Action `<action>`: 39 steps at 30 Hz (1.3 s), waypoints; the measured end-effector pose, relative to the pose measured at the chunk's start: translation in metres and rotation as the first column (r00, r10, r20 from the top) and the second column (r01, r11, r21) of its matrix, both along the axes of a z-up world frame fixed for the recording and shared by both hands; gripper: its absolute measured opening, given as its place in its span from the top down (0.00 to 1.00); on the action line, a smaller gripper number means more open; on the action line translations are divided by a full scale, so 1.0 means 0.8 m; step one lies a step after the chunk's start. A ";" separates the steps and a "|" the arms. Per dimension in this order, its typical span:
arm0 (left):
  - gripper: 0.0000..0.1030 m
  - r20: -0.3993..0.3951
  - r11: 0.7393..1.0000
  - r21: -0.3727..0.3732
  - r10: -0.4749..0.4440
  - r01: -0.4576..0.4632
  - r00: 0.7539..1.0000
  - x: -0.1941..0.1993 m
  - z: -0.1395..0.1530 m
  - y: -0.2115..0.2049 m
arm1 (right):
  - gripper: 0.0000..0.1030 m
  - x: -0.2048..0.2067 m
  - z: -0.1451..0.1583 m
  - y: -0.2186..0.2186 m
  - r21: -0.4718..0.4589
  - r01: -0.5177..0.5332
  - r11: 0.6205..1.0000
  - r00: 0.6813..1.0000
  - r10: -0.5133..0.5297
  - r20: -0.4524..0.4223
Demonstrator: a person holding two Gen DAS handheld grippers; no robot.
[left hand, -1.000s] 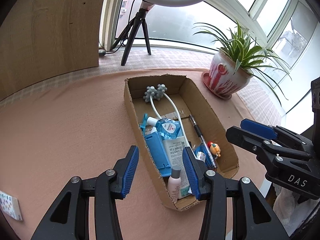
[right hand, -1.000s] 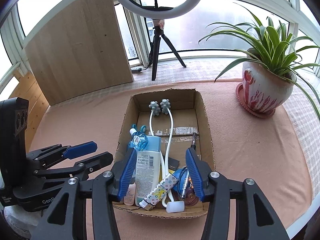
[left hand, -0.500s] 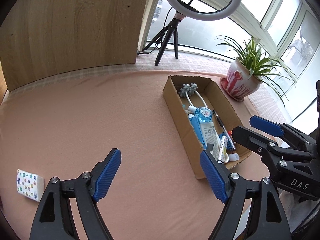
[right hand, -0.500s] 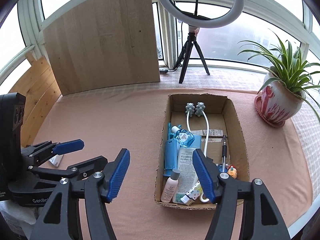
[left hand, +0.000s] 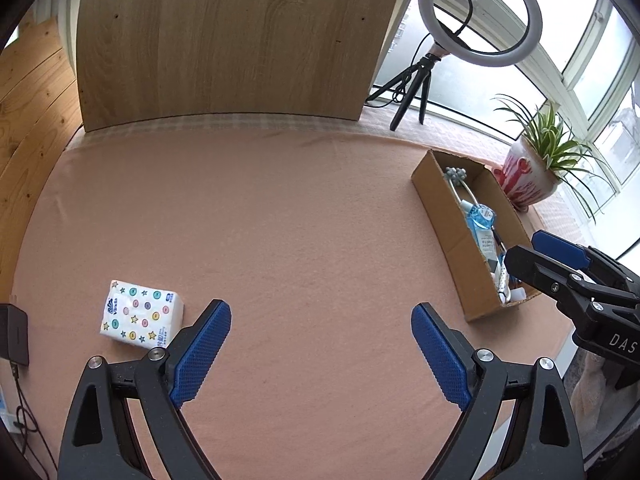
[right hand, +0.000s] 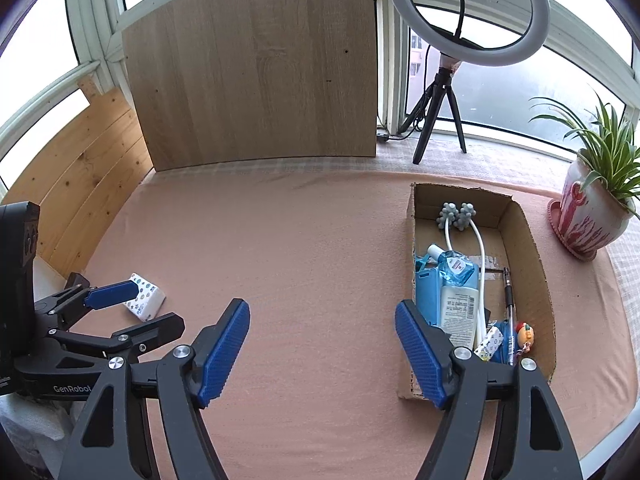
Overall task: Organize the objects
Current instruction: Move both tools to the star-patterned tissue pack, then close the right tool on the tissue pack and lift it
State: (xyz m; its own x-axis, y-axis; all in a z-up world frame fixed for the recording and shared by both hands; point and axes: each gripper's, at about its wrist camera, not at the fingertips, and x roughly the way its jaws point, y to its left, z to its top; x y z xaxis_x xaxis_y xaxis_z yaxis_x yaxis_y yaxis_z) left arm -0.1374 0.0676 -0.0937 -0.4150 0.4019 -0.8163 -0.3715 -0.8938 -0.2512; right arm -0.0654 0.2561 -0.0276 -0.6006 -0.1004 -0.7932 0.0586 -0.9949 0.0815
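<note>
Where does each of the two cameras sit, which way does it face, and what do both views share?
Left wrist view: sits on the left tool, looking down across the pink tablecloth; its open blue fingers show, empty, with the right tool at the right edge.
Right wrist view: sits on the right tool, facing the same way; its open fingers show, with the left tool at the left.
Shared: tissue pack, cardboard box, ring light, potted plant, wooden board.

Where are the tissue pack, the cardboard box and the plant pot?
Tissue pack (left hand: 141, 314), left wrist view, middle of its printed top.
Cardboard box (right hand: 534, 264), right wrist view, inside of its right wall.
Plant pot (right hand: 588, 224), right wrist view, its red and white side.
</note>
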 end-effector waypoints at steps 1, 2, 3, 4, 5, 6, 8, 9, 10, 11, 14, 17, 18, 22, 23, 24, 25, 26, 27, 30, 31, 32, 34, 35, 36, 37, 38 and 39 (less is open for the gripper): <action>0.09 0.004 1.000 -0.002 0.010 -0.010 1.000 -0.001 -0.003 -0.009 | 0.30 -0.002 -0.001 -0.008 0.004 -0.008 1.000 1.000 0.008 0.004; 0.09 0.008 1.000 -0.004 0.020 -0.020 1.000 0.000 -0.006 -0.020 | 0.30 -0.003 -0.003 -0.015 0.008 -0.017 1.000 1.000 0.016 0.006; 0.09 0.012 0.999 -0.005 0.032 -0.032 0.999 -0.001 -0.009 -0.031 | 0.30 -0.005 -0.004 -0.023 0.012 -0.025 1.000 1.000 0.025 0.007; 0.09 0.014 0.999 -0.006 0.043 -0.043 0.999 -0.001 -0.012 -0.042 | 0.30 -0.006 -0.004 -0.030 0.015 -0.033 0.999 0.999 0.033 0.008; 0.09 0.018 0.998 -0.007 0.056 -0.056 0.998 -0.001 -0.015 -0.053 | 0.30 -0.008 -0.005 -0.038 0.017 -0.041 0.999 0.999 0.041 0.009; 0.09 0.022 0.998 -0.008 0.069 -0.069 0.997 -0.001 -0.019 -0.064 | 0.30 -0.010 -0.006 -0.045 0.019 -0.050 0.999 0.999 0.050 0.011; 0.09 0.033 0.995 -0.008 0.100 -0.100 0.994 -0.002 -0.026 -0.087 | 0.30 -0.014 -0.009 -0.061 0.026 -0.069 0.997 0.998 0.069 0.012; 0.09 0.038 0.994 -0.008 0.112 -0.112 0.993 -0.003 -0.030 -0.098 | 0.30 -0.016 -0.011 -0.070 0.031 -0.079 0.996 0.997 0.079 0.011; 0.09 0.041 0.992 -0.011 0.126 -0.125 0.991 -0.003 -0.033 -0.108 | 0.30 -0.018 -0.013 -0.078 0.033 -0.088 0.996 0.996 0.088 0.006; 0.09 0.042 0.990 -0.014 0.139 -0.139 0.989 -0.003 -0.036 -0.117 | 0.30 -0.020 -0.016 -0.086 0.035 -0.098 0.995 0.995 0.098 -0.001; 0.09 0.055 0.985 -0.015 0.173 -0.172 0.983 -0.006 -0.046 -0.144 | 0.30 -0.028 -0.026 -0.110 0.038 -0.129 0.991 0.991 0.130 -0.013; 0.09 0.058 0.979 -0.021 0.202 -0.201 0.978 -0.008 -0.052 -0.166 | 0.30 -0.035 -0.035 -0.132 0.000 -0.183 0.983 0.983 0.183 -0.026; 0.09 0.058 0.978 -0.021 0.209 -0.208 0.976 -0.009 -0.054 -0.172 | 0.30 -0.039 -0.039 -0.139 -0.012 -0.198 0.980 0.980 0.197 -0.019; 0.09 0.056 0.974 -0.011 0.229 -0.228 0.972 -0.015 -0.059 -0.186 | 0.30 -0.061 -0.059 -0.165 -0.033 -0.231 0.972 0.972 0.232 0.041; 0.09 0.056 0.973 -0.009 0.229 -0.229 0.972 -0.016 -0.060 -0.186 | 0.30 -0.068 -0.064 -0.171 -0.041 -0.244 0.969 0.967 0.246 0.059; 0.09 0.057 0.973 -0.007 0.229 -0.229 0.972 -0.017 -0.061 -0.188 | 0.30 -0.075 -0.069 -0.177 -0.046 -0.255 0.966 0.963 0.258 0.075; 0.09 0.059 0.973 -0.006 0.229 -0.229 0.972 -0.018 -0.063 -0.189 | 0.30 -0.081 -0.072 -0.183 -0.049 -0.264 0.963 0.960 0.267 0.087; 0.09 0.061 0.974 -0.006 0.228 -0.228 0.972 -0.019 -0.064 -0.190 | 0.30 -0.086 -0.075 -0.190 -0.052 -0.274 0.960 0.956 0.278 0.095; 0.09 0.061 0.974 -0.007 0.228 -0.228 0.972 -0.020 -0.065 -0.191 | 0.30 -0.091 -0.078 -0.196 -0.054 -0.288 0.956 0.951 0.293 0.102; 0.09 0.066 0.974 -0.002 0.228 -0.228 0.971 -0.023 -0.069 -0.192 | 0.30 -0.103 -0.086 -0.217 -0.048 -0.332 0.942 0.934 0.336 0.120; 0.09 0.067 0.973 -0.003 0.229 -0.229 0.971 -0.024 -0.070 -0.193 | 0.30 -0.108 -0.089 -0.223 -0.046 -0.345 0.937 0.929 0.348 0.125; 0.09 0.069 0.973 -0.003 0.230 -0.230 0.971 -0.025 -0.073 -0.195 | 0.30 -0.113 -0.092 -0.229 -0.045 -0.353 0.934 0.925 0.356 0.134; 0.09 0.076 0.972 0.000 0.235 -0.235 0.969 -0.027 -0.077 -0.198 | 0.30 -0.124 -0.101 -0.239 -0.060 -0.362 0.930 0.916 0.366 0.163; 0.09 0.080 0.971 0.001 0.239 -0.240 0.968 -0.029 -0.079 -0.200 | 0.30 -0.128 -0.106 -0.243 -0.078 -0.367 0.927 0.910 0.375 0.178; 0.10 0.082 0.970 0.004 0.244 -0.245 0.966 -0.029 -0.081 -0.202 | 0.30 -0.133 -0.111 -0.247 -0.095 -0.369 0.925 0.905 0.380 0.192; 0.10 0.085 0.968 0.008 0.249 -0.251 0.965 -0.031 -0.083 -0.205 | 0.30 -0.136 -0.115 -0.250 -0.109 -0.366 0.924 0.902 0.381 0.203; 0.10 0.090 0.967 0.013 0.254 -0.256 0.963 -0.031 -0.085 -0.207 | 0.30 -0.140 -0.119 -0.252 -0.123 -0.363 0.924 0.899 0.382 0.212; 0.10 0.094 0.966 0.018 0.257 -0.259 0.962 -0.033 -0.088 -0.209 | 0.30 -0.144 -0.122 -0.255 -0.140 -0.362 0.922 0.896 0.385 0.222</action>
